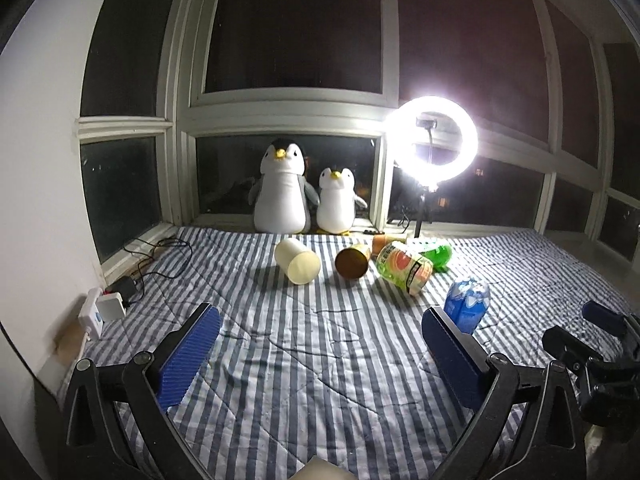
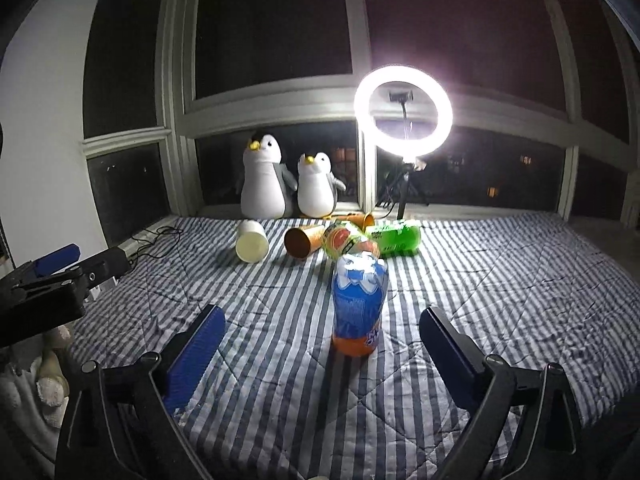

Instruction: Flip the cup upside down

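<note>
Three cups lie on their sides on the striped quilt (image 1: 320, 360), far ahead: a cream cup (image 1: 298, 260) (image 2: 251, 242) with its mouth toward me, a brown-mouthed paper cup (image 1: 352, 262) (image 2: 304, 242) to its right, and an orange cup (image 1: 382, 242) (image 2: 362, 219) behind. My left gripper (image 1: 322, 316) is open over bare quilt, well short of them. My right gripper (image 2: 323, 314) is open too, with an orange soda bottle (image 2: 360, 304) (image 1: 466, 304) standing between its fingertips, touching neither. Each gripper shows at the edge of the other's view, the right gripper (image 1: 592, 344) and the left gripper (image 2: 60, 272).
A bottle with an orange-and-green label (image 1: 404, 266) and a green bottle (image 1: 434, 252) lie right of the cups. Two plush penguins (image 1: 282, 196) and a lit ring light (image 1: 468, 140) stand at the window. A power strip (image 1: 100, 308) with cables lies at the left edge.
</note>
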`<state>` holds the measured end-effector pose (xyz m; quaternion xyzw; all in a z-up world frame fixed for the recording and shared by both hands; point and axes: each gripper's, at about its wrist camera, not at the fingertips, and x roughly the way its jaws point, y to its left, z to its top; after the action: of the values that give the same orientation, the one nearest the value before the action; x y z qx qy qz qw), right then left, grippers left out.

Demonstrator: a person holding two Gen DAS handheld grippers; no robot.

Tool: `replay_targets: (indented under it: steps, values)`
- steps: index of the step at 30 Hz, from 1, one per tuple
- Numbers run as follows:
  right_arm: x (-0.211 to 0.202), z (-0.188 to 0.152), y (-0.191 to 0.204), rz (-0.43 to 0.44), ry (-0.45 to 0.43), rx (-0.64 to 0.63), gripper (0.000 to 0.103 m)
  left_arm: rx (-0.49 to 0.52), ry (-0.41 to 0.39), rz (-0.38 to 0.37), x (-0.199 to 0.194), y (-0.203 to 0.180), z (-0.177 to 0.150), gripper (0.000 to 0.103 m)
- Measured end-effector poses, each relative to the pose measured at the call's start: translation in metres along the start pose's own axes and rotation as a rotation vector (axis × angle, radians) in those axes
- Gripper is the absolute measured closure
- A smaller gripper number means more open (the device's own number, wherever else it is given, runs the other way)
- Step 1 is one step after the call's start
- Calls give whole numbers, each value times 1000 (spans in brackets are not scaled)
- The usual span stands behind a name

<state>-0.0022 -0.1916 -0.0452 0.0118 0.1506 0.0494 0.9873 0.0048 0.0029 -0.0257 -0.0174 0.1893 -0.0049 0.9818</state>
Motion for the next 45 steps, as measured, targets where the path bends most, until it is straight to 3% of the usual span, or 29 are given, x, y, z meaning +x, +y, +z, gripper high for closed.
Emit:
replay_targets:
  steps: [8,14,45]
  values:
    - [-26,10,4,-68,-124,3,1,18,-117,30,-31,-4,9,1]
    - [-33,13,5,-76,-158,12,1,3,-179,32,-49,0,15,1]
    - [-33,9,4,-92,-161,17,1,0,-146,25,-43,-1,15,1]
